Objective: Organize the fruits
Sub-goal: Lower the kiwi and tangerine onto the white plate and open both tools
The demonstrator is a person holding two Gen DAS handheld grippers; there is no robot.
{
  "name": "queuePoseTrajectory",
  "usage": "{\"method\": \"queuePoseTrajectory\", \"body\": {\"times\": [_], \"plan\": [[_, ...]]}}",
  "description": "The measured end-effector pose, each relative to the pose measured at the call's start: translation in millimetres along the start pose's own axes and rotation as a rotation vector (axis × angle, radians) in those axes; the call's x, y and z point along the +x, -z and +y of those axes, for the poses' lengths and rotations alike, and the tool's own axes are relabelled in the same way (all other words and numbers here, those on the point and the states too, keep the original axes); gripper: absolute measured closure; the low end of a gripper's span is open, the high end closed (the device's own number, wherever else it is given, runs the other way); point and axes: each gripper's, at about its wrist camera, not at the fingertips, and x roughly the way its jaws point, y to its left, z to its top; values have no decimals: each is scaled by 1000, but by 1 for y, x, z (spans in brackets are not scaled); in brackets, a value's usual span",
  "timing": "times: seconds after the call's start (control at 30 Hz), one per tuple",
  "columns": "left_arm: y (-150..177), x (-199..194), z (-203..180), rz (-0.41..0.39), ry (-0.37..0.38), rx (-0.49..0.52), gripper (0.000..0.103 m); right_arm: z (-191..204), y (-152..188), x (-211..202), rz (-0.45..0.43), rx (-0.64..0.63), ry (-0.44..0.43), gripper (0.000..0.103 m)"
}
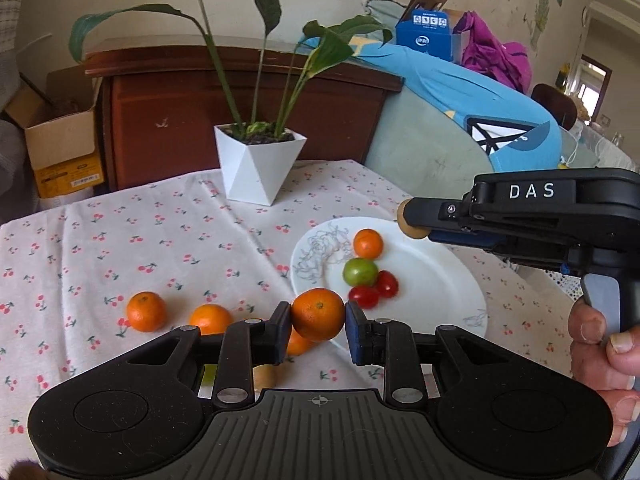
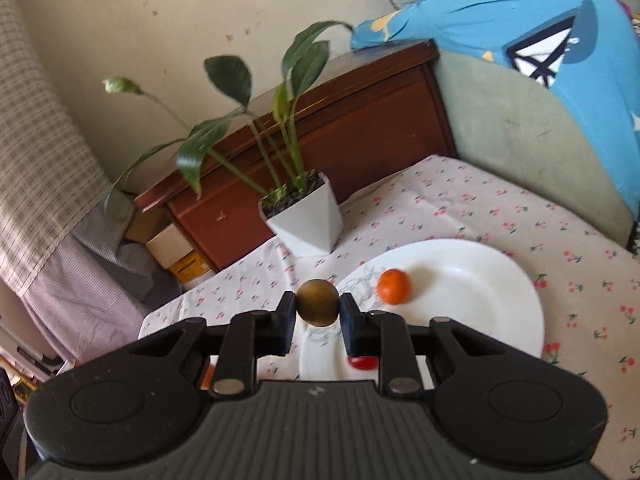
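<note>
My left gripper [image 1: 318, 316] is shut on an orange mandarin [image 1: 317, 312], held just left of the white plate [image 1: 440, 280]. The plate holds a mandarin [image 1: 368, 243], a green fruit [image 1: 360, 271] and two red cherry tomatoes [image 1: 374, 290]. My right gripper [image 2: 318, 310] is shut on a round brown-green fruit [image 2: 317, 301] and holds it above the plate's [image 2: 480, 280] left rim; that gripper also shows in the left wrist view [image 1: 412, 222], over the plate's far edge. In the right wrist view the plate's mandarin [image 2: 394, 286] and one tomato [image 2: 362, 362] show.
Two more mandarins [image 1: 146, 311] [image 1: 211, 318] lie on the cherry-print tablecloth [image 1: 120, 240], and another is partly hidden under my left fingers. A white pot with a plant [image 1: 258, 168] stands at the back. A wooden cabinet [image 1: 240, 120] and a cushioned chair with blue clothing [image 1: 460, 120] lie behind the table.
</note>
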Motion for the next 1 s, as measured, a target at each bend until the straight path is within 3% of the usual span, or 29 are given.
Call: {"method": "queuePoseTrajectory", "body": {"times": [0.1,0.23,0.6,0.8,1.0], "plan": [[-2,11,-13,3,21,26,77,-15,-7,-4,-33,44,79,80],[-2,25,-24,25,49,25,77,-31,-6,-1,-11,110,160,80],[2,53,-34,66,55,29,77,-47,10,13,82,204,212,80],[1,54,-35,55,49,37,74,-53,12,13,83,246,225,77],[-7,45,-30,28,23,13,60,-52,7,8,50,246,223,77]]}}
